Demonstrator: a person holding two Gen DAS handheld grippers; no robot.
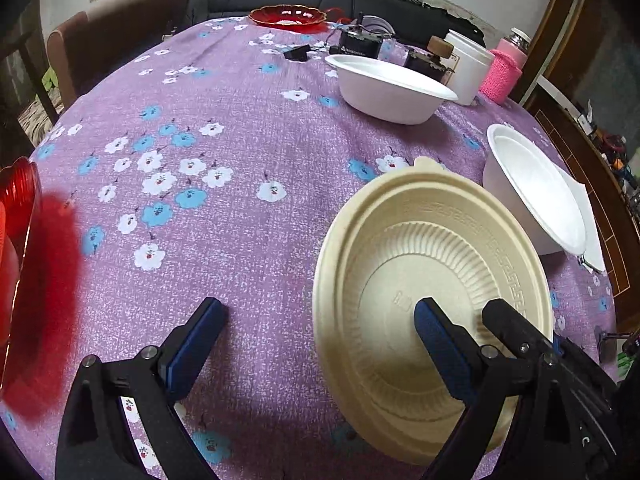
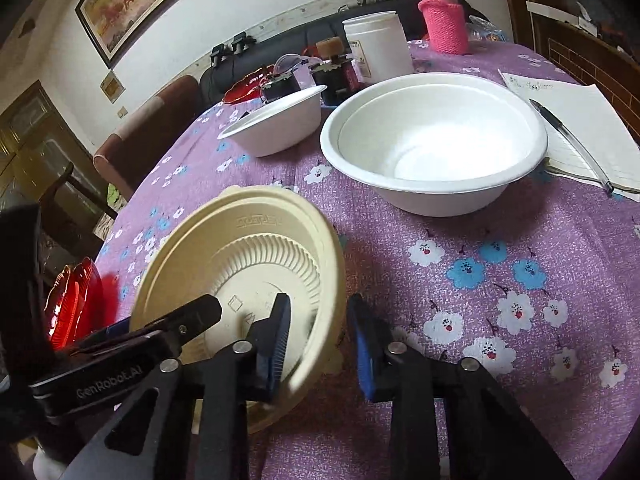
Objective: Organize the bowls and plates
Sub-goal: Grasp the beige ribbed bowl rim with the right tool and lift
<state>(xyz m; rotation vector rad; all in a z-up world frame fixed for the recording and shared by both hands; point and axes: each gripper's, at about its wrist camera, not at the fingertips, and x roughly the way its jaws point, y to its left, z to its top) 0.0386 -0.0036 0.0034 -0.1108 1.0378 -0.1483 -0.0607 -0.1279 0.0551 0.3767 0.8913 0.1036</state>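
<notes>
A cream ribbed bowl (image 1: 400,240) (image 2: 240,248) sits on the purple flowered tablecloth (image 1: 240,120), close in front of both grippers. My left gripper (image 1: 320,308) is open wide: one finger hangs inside the bowl, the other over bare cloth, with the bowl's left rim between them. My right gripper (image 2: 318,300) straddles the bowl's right wall, one pad inside and one outside. A small gap shows on each side, so the pads do not press. Two white bowls (image 2: 432,140) (image 2: 280,120) stand farther back, also seen as the white bowls (image 1: 532,192) (image 1: 392,92) in the left wrist view.
A red glass plate (image 1: 16,240) (image 2: 72,300) lies at the left table edge, another red dish (image 1: 288,16) at the far side. A white jar (image 2: 380,44), a pink knitted bottle (image 2: 444,20) and dark jars crowd the back. A notepad with a pen (image 2: 580,120) lies at the right.
</notes>
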